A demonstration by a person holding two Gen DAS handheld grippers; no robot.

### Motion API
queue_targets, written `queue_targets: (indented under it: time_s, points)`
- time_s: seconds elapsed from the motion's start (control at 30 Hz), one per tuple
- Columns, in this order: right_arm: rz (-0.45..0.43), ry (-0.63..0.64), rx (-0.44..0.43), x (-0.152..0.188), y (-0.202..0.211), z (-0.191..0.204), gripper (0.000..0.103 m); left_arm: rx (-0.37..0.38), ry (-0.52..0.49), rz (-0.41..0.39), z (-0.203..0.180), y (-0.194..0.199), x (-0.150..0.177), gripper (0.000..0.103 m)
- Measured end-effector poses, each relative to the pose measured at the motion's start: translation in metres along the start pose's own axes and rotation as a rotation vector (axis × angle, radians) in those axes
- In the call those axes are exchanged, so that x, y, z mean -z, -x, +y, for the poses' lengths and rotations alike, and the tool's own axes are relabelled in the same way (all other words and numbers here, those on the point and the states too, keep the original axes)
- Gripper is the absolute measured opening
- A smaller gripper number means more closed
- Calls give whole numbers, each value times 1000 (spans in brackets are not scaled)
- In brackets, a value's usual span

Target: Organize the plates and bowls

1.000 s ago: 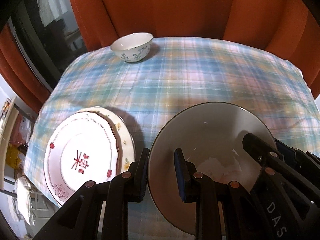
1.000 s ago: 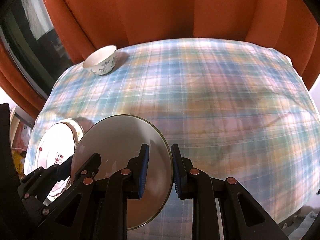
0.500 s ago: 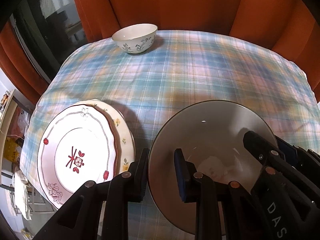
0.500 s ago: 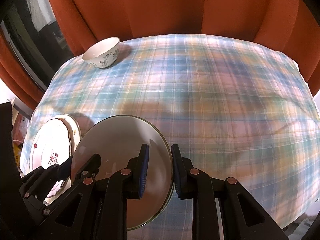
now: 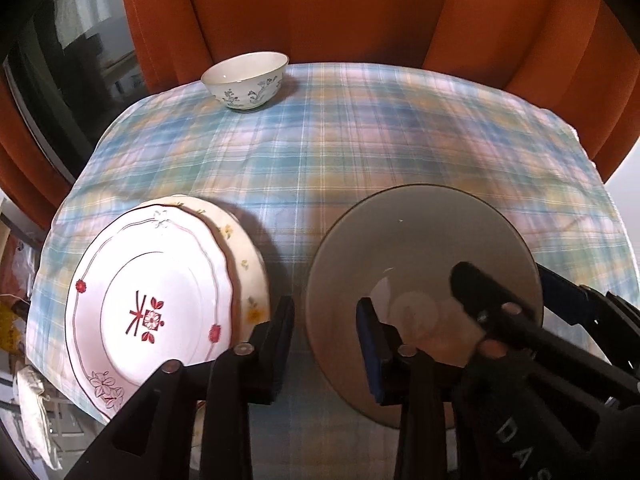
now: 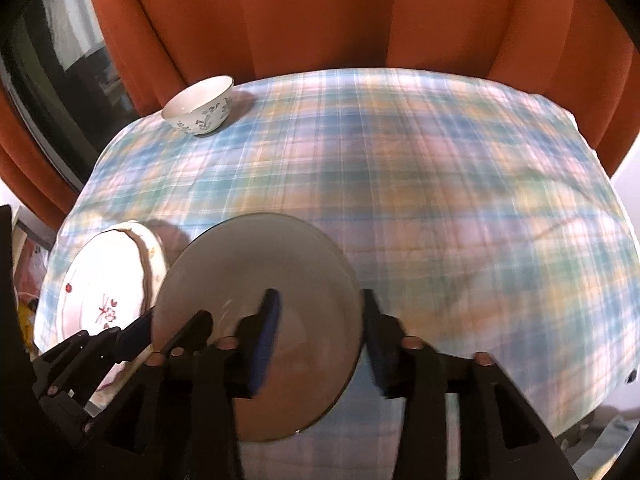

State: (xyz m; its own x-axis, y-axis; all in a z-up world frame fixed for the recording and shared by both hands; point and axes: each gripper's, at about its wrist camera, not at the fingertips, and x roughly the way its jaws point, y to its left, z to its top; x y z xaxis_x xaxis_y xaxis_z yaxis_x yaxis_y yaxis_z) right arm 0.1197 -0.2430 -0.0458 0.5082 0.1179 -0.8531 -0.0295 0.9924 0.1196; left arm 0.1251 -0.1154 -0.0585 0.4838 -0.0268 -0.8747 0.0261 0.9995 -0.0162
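A large grey-white bowl (image 5: 420, 248) is held above the near edge of the plaid tablecloth (image 5: 360, 152). My left gripper (image 5: 326, 340) straddles its left rim, jaws apart around it. My right gripper (image 6: 320, 332) straddles its right rim (image 6: 352, 304), jaws also apart around it. The bowl also shows in the right wrist view (image 6: 256, 272). Two stacked plates, the top one white with red flowers (image 5: 148, 304), lie to the left. A small floral bowl (image 5: 246, 80) stands at the far left by the curtain.
Orange curtains (image 5: 340, 12) hang behind the table. A dark window (image 5: 60, 60) is on the left. The table's left edge drops off beside the plates (image 6: 104, 300), with clutter below.
Both grippers have opened wider around the big bowl's rim. Both views have shifted back a little, and the plates and the small bowl sit lower in view.
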Motion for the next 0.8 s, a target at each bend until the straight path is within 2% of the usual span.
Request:
queue_targets:
  time_s: [0.1, 0.17, 0.3, 0.6, 0.8]
  points:
    - [-11, -13, 21, 5, 8, 7, 67, 40, -6, 1, 5, 5, 4, 46]
    - [-9, -25, 39, 9, 13, 11, 72, 63, -12, -6, 10, 11, 7, 61]
    - [-22, -49, 60, 15, 25, 20, 79, 99, -24, -30, 18, 22, 9, 72]
    - [-78, -87, 134, 19, 55, 38, 85, 148, -83, -84, 28, 47, 4, 74]
    - [-132, -73, 137, 6, 76, 56, 86, 127, -91, -150, 45, 70, -10, 74]
